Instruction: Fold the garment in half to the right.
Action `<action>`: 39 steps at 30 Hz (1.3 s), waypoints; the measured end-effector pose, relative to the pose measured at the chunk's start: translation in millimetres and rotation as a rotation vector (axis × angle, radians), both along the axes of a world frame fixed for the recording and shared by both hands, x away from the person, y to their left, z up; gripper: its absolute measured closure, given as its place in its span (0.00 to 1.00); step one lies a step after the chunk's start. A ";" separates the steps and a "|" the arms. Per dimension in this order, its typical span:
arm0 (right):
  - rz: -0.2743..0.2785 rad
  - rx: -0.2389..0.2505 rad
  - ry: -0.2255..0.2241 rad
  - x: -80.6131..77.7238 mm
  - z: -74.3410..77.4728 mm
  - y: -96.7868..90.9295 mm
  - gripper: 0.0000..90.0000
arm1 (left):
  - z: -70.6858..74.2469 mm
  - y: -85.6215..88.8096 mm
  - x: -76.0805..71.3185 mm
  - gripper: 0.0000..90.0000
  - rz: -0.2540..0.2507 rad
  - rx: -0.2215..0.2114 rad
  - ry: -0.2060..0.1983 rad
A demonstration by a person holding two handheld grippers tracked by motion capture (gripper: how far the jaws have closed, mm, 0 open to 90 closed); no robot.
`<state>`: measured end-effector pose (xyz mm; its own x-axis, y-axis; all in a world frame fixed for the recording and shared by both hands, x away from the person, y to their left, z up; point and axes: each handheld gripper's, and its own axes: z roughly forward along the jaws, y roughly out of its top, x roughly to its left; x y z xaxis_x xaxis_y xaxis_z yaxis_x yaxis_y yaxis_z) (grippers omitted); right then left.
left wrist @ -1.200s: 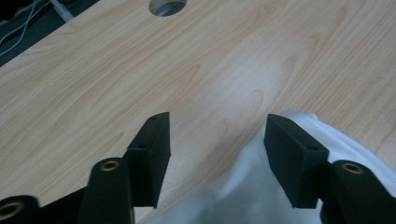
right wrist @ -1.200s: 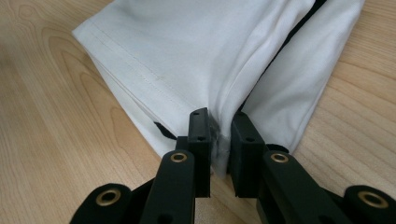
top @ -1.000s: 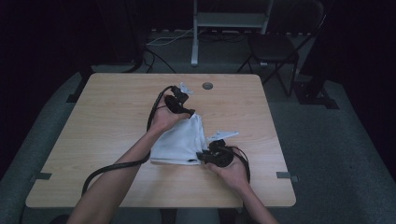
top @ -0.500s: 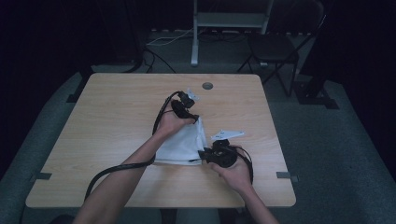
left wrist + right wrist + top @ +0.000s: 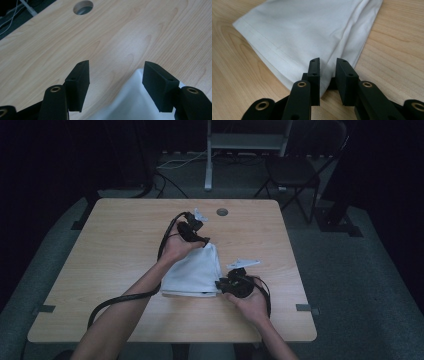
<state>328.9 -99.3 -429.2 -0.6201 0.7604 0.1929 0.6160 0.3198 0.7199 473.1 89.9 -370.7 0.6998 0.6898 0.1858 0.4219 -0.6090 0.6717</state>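
White cloth, folded into a rough wedge, lies near the middle of the table, its narrow end pointing away from the person and its wide hemmed edge toward them. The left gripper sits at that far narrow tip; in the left gripper view its jaws stand wide apart with the tip of the cloth lying between them, pads pressing on nothing. The right gripper is at the near right corner. In the right gripper view its jaws have just been opening, and a narrow gap now shows between them with the cloth's corner running into that gap; the pads look a shade off the fabric, so I judge the hold let go or nearly so. The cloth's long axis runs from the near edge out to the far tip, so the two grippers sit at opposite ends of it, left far and right near. The right one is closer to the wide hem, and any next fold or smoothing would seem to turn on that end, with the cloth lying to its left.
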 end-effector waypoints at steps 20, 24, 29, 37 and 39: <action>-0.001 -0.021 0.009 7.7 -4.4 9.0 0.82 | -13.6 76.3 -60.4 0.42 0.018 0.048 -0.021; -0.009 -0.015 0.014 13.0 -6.1 11.7 0.82 | -14.5 74.6 -52.4 0.42 0.050 0.029 -0.024; -0.011 -0.015 0.015 15.5 -6.0 12.4 0.82 | -20.7 67.3 -35.9 0.42 0.099 0.003 -0.021; -0.010 -0.010 0.015 16.0 -6.1 12.8 0.81 | -29.5 52.3 -13.0 0.42 0.134 0.032 -0.032; -0.008 -0.009 0.017 15.6 -5.7 12.1 0.82 | -32.5 51.9 -10.2 0.42 0.146 0.045 -0.027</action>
